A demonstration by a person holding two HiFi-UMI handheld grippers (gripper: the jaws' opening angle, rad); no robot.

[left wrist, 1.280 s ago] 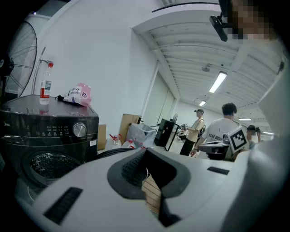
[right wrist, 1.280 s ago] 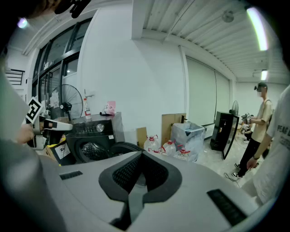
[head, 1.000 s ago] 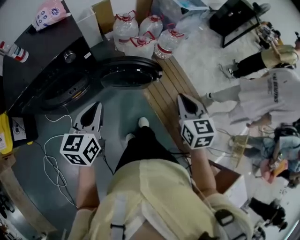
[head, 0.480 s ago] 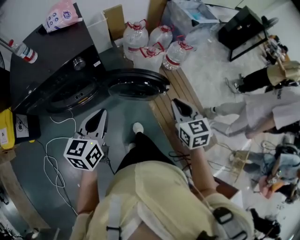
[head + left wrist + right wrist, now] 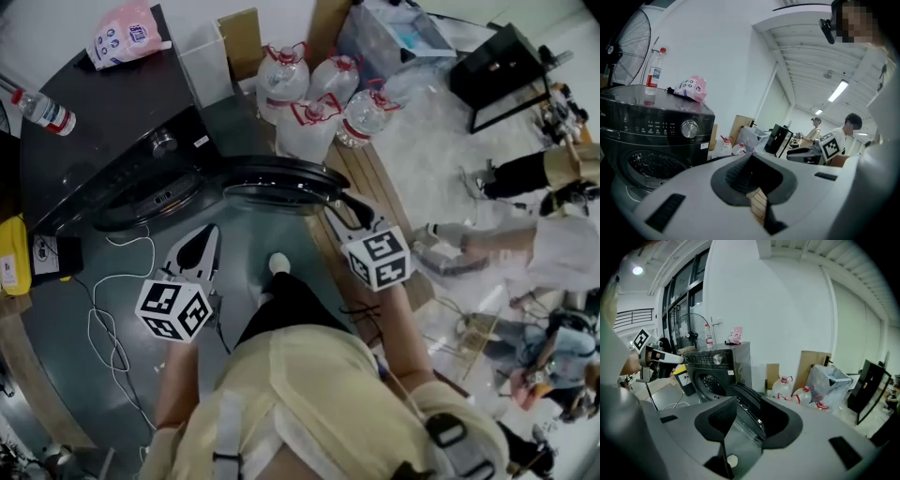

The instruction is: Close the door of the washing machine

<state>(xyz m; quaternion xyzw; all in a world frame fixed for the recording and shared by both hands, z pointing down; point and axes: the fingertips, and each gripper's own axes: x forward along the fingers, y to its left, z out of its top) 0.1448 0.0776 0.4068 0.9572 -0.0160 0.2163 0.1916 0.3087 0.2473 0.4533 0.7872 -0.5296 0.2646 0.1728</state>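
Behind the open door stand water jugs.

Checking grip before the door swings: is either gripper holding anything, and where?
Nothing is held. The right gripper's jaws are opening with the washing machine door's rim between them, not clamped; the left gripper is shut, empty.

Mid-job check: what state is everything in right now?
washing machine door: open, swung wide.
right gripper: jaws opening, door's rim shows in the gap, not gripped.
left gripper: shut, empty.
bottle: upright, capped.
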